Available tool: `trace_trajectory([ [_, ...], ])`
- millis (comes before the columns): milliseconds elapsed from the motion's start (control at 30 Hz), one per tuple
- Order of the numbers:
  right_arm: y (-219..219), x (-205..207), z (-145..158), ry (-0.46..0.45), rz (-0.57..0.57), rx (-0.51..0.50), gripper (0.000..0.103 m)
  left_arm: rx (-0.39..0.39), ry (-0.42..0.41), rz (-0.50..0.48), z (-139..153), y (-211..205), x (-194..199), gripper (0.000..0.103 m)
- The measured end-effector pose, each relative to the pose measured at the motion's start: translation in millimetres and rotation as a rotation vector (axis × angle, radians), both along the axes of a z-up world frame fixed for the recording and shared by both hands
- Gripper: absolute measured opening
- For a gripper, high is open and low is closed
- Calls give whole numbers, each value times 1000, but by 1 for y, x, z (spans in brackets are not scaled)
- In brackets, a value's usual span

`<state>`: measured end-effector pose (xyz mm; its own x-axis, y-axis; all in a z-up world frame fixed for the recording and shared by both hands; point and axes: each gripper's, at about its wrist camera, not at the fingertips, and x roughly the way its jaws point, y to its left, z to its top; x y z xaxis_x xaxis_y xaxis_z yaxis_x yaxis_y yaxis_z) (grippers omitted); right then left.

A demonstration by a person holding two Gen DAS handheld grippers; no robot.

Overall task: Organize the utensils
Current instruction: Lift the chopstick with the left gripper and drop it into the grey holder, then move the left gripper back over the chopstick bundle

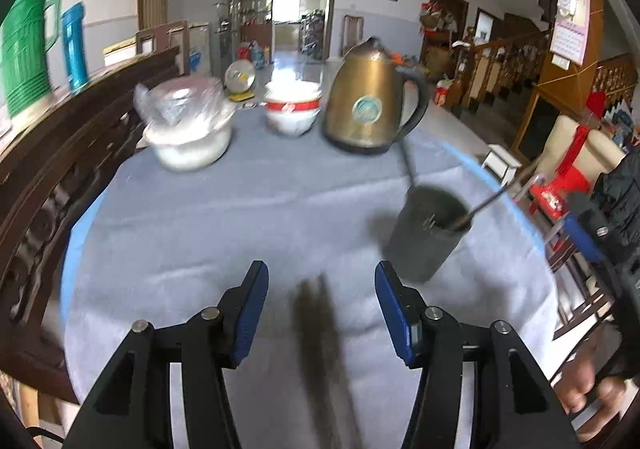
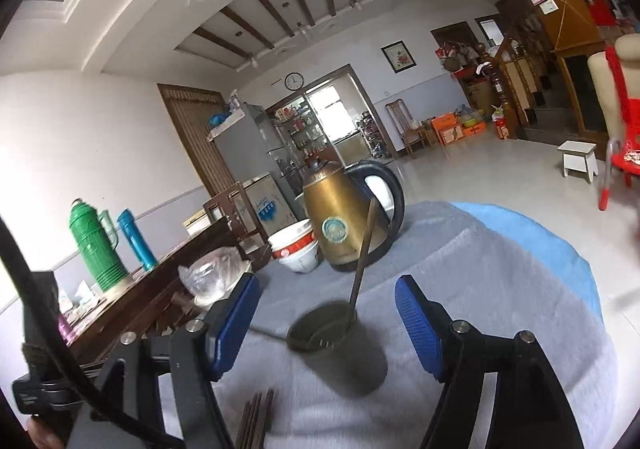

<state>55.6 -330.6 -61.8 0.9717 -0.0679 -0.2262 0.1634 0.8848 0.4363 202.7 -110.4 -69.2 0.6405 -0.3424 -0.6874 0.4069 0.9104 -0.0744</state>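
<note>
At the bottom of the left wrist view, the left tool (image 1: 320,313) stands with its ribbed blue pads (image 1: 252,313) spread well apart and nothing pinched; a blurred bundle of dark chopsticks (image 1: 320,341) lies on the surface in line with the gap between them, and whether either pad touches it cannot be told. Low in the right wrist view, the right tool (image 2: 326,325) is likewise spread wide and grips nothing; the dark cylindrical cup (image 2: 340,345) sits in the gap between its pads, apart from both. Two thin metal utensils stand in that cup, a long handle (image 2: 362,257) leaning upward and another handle (image 2: 268,333) slanting over the rim toward the left of the frame. The same chopsticks (image 2: 256,421) show at the bottom edge, left of the cup. A soft grey cloth (image 1: 240,209) covers the round surface. Toward the top of the left view stand a brassy metal kettle (image 1: 368,105) with a black handle, stacked white bowls (image 1: 294,109) with a red band, and a white pot (image 1: 188,137) covered by crinkled clear plastic.
</note>
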Motion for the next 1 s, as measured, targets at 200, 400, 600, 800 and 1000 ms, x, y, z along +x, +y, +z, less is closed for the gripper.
trace_trajectory([
  [200, 32, -7, -17, 80, 97, -27, 55, 27, 92, 59, -35, 35, -9, 59],
  [400, 63, 5, -51, 181, 199, -8, 47, 119, 115, 106, -59, 52, -16, 59],
  [600, 83, 22, -67, 255, 253, -9, 48, 189, 67, 152, -59, 58, -18, 60],
  [800, 93, 28, -67, 270, 248, -50, 48, 229, 39, 170, -60, 60, -16, 62],
  [1000, 95, 33, -73, 292, 250, -37, 48, 256, 44, 168, -65, 59, -14, 62],
])
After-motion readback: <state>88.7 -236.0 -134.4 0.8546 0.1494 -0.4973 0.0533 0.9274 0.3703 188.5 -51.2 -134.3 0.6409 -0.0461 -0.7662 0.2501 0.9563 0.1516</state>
